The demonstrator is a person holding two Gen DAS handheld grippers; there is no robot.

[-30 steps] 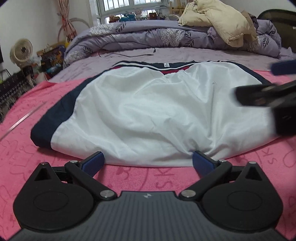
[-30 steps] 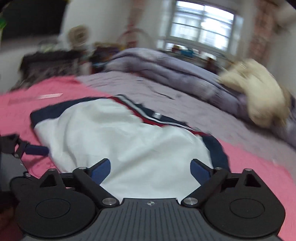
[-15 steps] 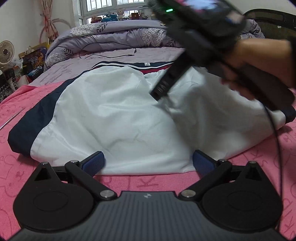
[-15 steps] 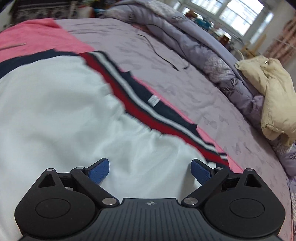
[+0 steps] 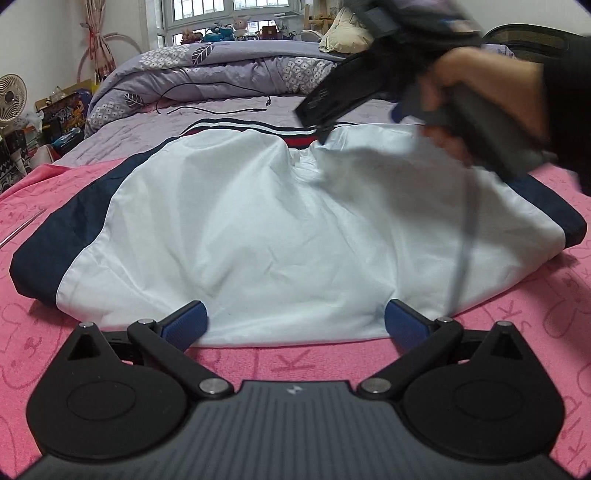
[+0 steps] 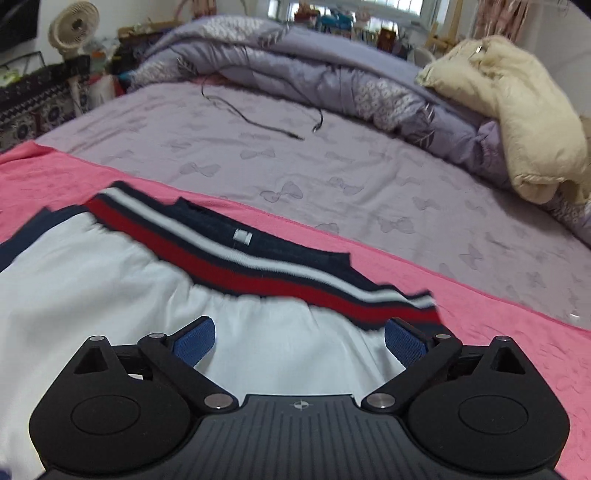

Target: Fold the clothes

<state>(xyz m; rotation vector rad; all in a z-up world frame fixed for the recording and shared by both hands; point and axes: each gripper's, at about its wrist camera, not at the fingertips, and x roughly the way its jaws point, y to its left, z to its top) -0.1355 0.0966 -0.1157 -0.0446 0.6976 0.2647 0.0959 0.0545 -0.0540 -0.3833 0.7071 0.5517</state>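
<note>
A white jacket (image 5: 258, 229) with navy sides and a red, white and navy ribbed band (image 6: 280, 273) lies spread on a pink blanket (image 5: 37, 221). My left gripper (image 5: 295, 325) is open at the garment's near white edge, its blue pads on either side of the cloth edge. My right gripper (image 6: 299, 338) is open too, low over the white fabric just short of the striped band. In the left wrist view the right tool (image 5: 354, 88) and the hand (image 5: 480, 85) holding it hover above the far part of the jacket.
Beyond the pink blanket lies a lilac sheet (image 6: 332, 155) with a black cable (image 6: 258, 118). A rolled purple duvet (image 6: 314, 62) and a cream padded coat (image 6: 517, 110) sit at the back. A fan (image 6: 74, 26) and clutter stand far left.
The right gripper has moved forward across the white fabric to the striped band. The left gripper has stayed at the near edge, shifting only slightly.
</note>
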